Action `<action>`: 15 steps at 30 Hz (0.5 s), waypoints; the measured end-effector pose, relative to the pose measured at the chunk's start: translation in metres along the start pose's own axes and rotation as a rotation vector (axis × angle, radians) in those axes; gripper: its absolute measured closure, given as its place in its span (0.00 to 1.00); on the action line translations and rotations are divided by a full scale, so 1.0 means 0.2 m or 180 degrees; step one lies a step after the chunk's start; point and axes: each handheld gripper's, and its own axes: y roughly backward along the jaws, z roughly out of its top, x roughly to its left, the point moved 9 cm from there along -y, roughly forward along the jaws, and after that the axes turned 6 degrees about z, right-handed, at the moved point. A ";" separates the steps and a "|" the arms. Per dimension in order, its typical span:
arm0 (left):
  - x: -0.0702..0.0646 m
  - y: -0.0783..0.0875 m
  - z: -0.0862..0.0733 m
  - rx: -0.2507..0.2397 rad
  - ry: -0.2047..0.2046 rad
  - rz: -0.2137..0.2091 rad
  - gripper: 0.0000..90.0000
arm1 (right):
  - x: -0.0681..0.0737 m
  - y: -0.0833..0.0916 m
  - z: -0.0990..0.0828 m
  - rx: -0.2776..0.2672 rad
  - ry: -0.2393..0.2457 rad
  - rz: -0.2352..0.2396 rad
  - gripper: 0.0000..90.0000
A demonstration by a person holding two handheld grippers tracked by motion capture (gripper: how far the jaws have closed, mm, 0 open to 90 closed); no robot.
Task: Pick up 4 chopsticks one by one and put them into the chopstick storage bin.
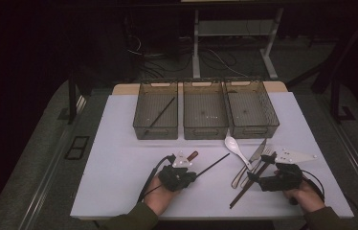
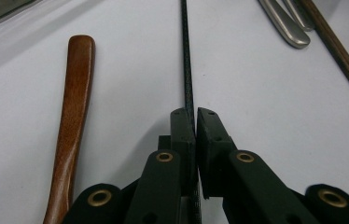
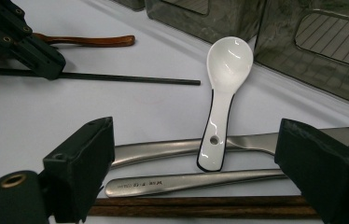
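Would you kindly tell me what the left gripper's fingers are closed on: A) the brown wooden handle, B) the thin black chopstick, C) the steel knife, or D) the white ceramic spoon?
B: in the left gripper view, the left gripper pinches the thin black chopstick; the brown wooden handle lies apart beside it.

Two matte black two-jaw grippers: left gripper [image 1: 192, 176], right gripper [image 1: 252, 178]; brass-ringed pivots, black trailing cables, grey triangular top plates; olive sleeves at six o'clock.

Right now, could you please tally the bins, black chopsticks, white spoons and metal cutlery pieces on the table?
Bins: 3
Black chopsticks: 2
White spoons: 1
Metal cutlery: 2
Total: 8
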 end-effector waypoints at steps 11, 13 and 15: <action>0.01 0.04 0.01 -0.0015 -0.0007 -0.0110 0.94 | 0.00 0.00 0.00 -0.0008 -0.0009 0.0004 0.13; 0.00 0.05 0.02 -0.0003 -0.0048 -0.0151 0.94 | 0.00 0.00 0.00 -0.0009 -0.0007 0.0003 0.13; 0.00 0.06 0.02 -0.0021 -0.0060 -0.0170 0.94 | 0.00 0.00 0.00 -0.0010 -0.0009 0.0001 0.13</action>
